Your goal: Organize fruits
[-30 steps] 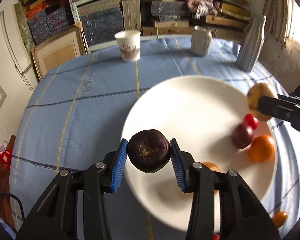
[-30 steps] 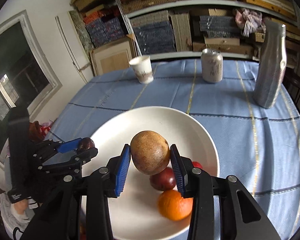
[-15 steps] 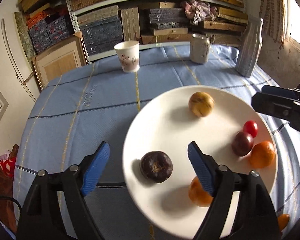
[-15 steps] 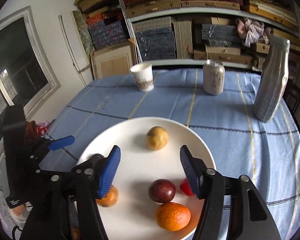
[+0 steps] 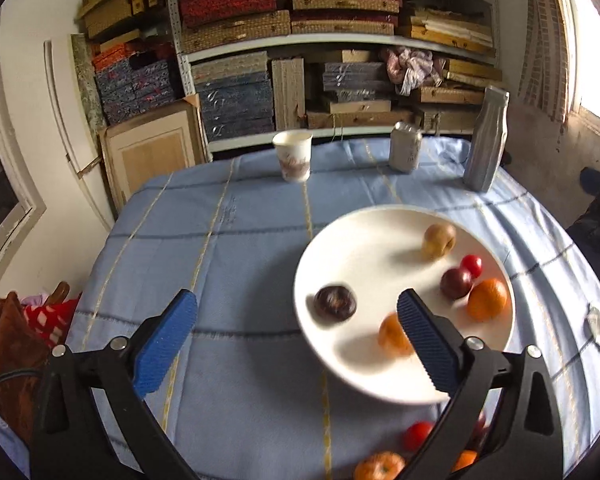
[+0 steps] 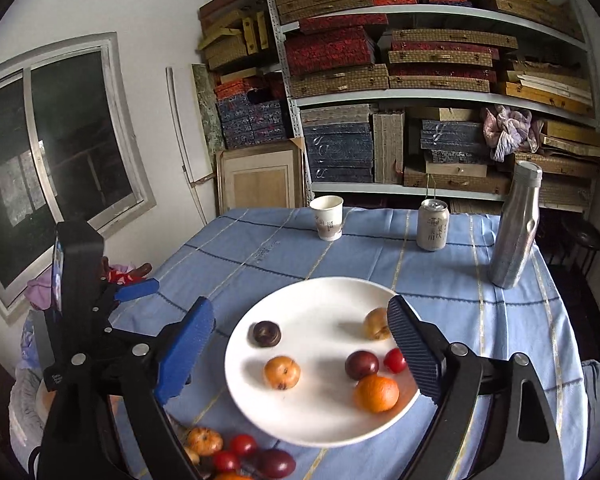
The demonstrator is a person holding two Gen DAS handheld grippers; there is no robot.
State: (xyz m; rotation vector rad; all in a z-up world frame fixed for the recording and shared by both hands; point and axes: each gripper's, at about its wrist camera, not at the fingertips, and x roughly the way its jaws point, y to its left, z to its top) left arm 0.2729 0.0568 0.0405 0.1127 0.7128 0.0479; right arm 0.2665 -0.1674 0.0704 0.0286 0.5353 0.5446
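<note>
Both grippers, left [image 5: 296, 344] and right [image 6: 300, 356], had let go, jaws opening wide and empty; dark fruit [image 5: 335, 303] and tan fruit [image 6: 376, 323] now lay on the plate [image 6: 320, 424]. Blue cloth [image 6: 260, 252]; shelves [image 6: 420, 92] behind.

In the left wrist view the right finger [image 5: 428, 348] of the left hand-held gripper [image 5: 296, 344] covers part of an orange fruit [image 5: 392, 334] on the white plate [image 5: 364, 256], and the plate with its fruit is smeared by motion blur

Loose fruit [image 5: 380, 466] at the near edge of the surface [image 5: 228, 240] is cut off by the frame and partly behind the finger

In the right wrist view the right hand-held gripper [image 6: 300, 344] hides part of a tan fruit [image 6: 374, 322], and the loose pile [image 6: 240, 454] runs off the bottom edge
</note>
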